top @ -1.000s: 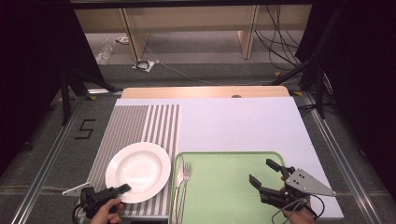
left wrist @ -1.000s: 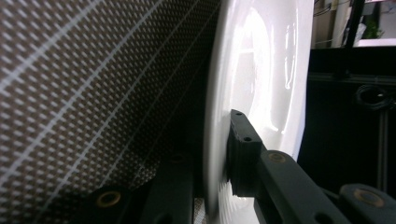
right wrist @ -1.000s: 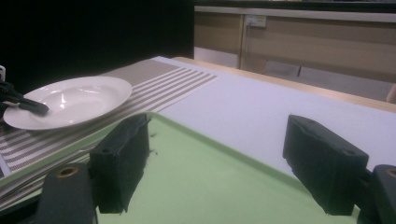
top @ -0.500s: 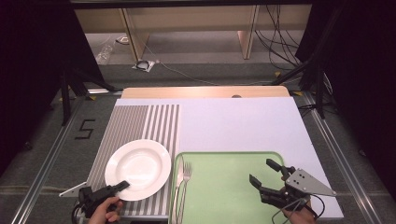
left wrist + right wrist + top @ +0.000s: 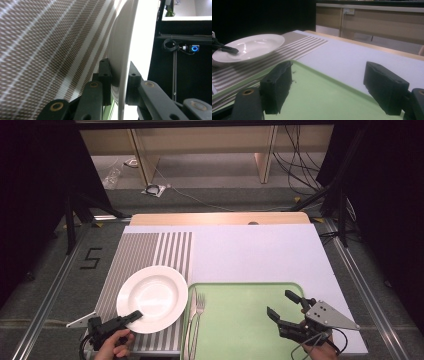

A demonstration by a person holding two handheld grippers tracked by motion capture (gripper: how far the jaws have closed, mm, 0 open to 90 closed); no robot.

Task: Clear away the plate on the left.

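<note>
At the far left of the high view we see our left tongs pinching the near rim of the white plate. In the left gripper view one jaw sits on the underside of the rim and the other on the top side, both pads pressed against the china. The plate is over the striped placemat, its right edge just beside the green tray; in the right gripper view it looks tilted, with the side away from the tongs raised off the mat. A fork lies along the tray's left edge, next to another piece of cutlery we cannot identify. The tray rests on the white tabletop, at its near side. Further right, our right tongs hover above the tray's right part, jaws spread wide with nothing between them, well apart from the plate.
</note>
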